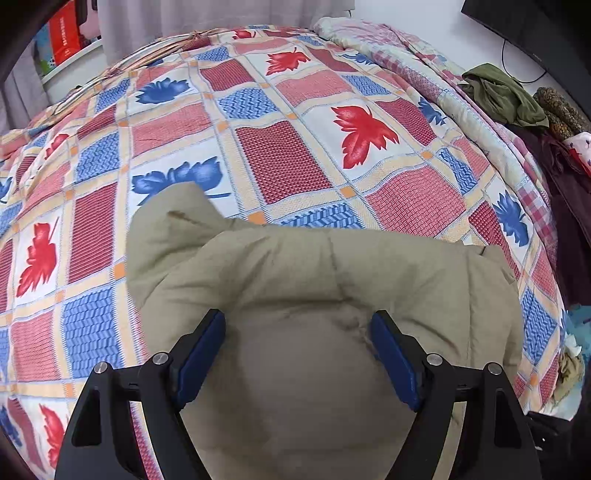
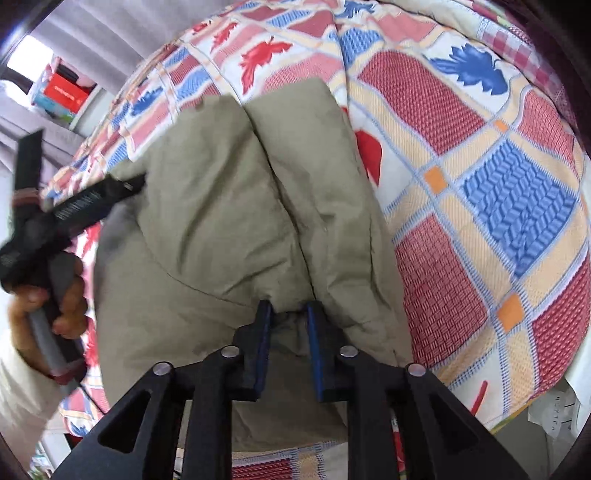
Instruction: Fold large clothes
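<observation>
Left wrist view: the left gripper (image 1: 297, 325) is spread wide, its two blue pads (image 1: 201, 354) set well apart over a khaki padded coat (image 1: 332, 273). Neither pad pinches cloth; the coat's bulging middle fills the gap between them. The coat lies bunched on a bed covered by a quilt (image 1: 280, 158) with red and blue leaf squares. One corner of the coat sticks out toward the upper left, over a blue leaf. At the far right edge of the bed sits a heap of clothes (image 1: 506, 92), an olive one on top with darker ones under it. A second, paler quilt (image 1: 388, 40) is rolled along the far side. At the upper left a shelf (image 1: 66, 40) holds a red box, next to a grey curtain (image 1: 155, 22).

Right wrist view: the right gripper (image 2: 289, 308) has its pads close together, pinching a small fold of the coat (image 2: 221, 206) between the tips. From that pinch the coat spreads away in two puffy lobes with a deep crease between them, lying on the quilt (image 2: 480, 192). At the left edge a hand (image 2: 55, 299) grips a grey handle, and the black frame of the other gripper (image 2: 77, 206) reaches to the coat's left edge; its tips are blurred, so their spacing cannot be read here. The red box on the shelf (image 2: 62, 92) shows at the upper left.
</observation>
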The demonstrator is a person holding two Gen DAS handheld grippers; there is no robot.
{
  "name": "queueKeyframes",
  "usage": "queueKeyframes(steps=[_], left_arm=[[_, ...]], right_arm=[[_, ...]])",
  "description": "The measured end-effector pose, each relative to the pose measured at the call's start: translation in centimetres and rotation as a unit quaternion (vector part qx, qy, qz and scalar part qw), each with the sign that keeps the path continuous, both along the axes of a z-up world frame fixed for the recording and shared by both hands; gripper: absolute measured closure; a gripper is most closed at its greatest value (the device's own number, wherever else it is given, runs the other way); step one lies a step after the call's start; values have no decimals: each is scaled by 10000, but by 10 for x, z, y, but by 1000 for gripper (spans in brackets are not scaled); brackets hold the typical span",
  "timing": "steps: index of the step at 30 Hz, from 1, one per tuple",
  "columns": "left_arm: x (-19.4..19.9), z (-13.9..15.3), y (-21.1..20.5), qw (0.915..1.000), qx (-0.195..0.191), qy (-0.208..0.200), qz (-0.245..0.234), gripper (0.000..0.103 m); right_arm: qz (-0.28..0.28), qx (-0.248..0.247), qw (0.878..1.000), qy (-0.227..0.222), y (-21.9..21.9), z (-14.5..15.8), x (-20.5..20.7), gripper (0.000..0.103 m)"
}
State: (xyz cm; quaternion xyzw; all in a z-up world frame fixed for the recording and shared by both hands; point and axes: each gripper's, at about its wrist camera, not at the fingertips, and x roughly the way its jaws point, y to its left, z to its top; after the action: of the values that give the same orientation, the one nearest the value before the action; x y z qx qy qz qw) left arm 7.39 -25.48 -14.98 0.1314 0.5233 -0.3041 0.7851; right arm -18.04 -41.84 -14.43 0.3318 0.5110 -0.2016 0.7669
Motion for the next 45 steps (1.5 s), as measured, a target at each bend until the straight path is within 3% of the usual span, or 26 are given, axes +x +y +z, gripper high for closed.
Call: queueKeyframes(steps=[4, 12, 18, 22, 25, 28, 31, 36, 39, 41, 45], left_arm=[[-7, 11, 23, 9999, 69, 83, 96, 21], [-27, 14, 69, 9981, 322, 378, 359, 21], [-36, 13, 91, 9964, 408, 555, 501, 21], [-36, 10, 100, 9947, 432, 698, 626, 21], [-34, 7, 107, 9930, 343, 816, 787, 21], [-34, 5, 111, 9921, 344, 807, 899, 0], [-33, 3, 113, 9922, 334, 822, 880, 0], [-28, -8, 119, 9877, 290, 1143, 1025, 0], [-25, -15, 124, 9853, 509, 1051, 1246, 0], [-22, -19, 127, 9840, 500, 1089, 1322, 0], [-18, -24, 133, 9811, 78, 1434, 1297, 0]], right_arm=[[181, -128, 9997, 143, 7, -10, -2, 80], [31, 131, 9999, 108, 2, -10, -6, 77], [13, 104, 9999, -77, -2, 17, -7, 76], [-82, 24, 9996, -259, -7, 34, -14, 63], [-48, -30, 9997, -250, -11, 42, -9, 63], [-5, -43, 9998, -178, -16, 43, 0, 63], [-16, -6, 9999, -157, -20, 41, 0, 61], [72, -48, 9999, -143, -25, 39, 4, 49], [135, -15, 9998, -144, -33, 39, 7, 40], [164, 47, 9997, -182, -41, 37, 9, 26], [232, 230, 9992, -241, -55, 32, 11, 21]])
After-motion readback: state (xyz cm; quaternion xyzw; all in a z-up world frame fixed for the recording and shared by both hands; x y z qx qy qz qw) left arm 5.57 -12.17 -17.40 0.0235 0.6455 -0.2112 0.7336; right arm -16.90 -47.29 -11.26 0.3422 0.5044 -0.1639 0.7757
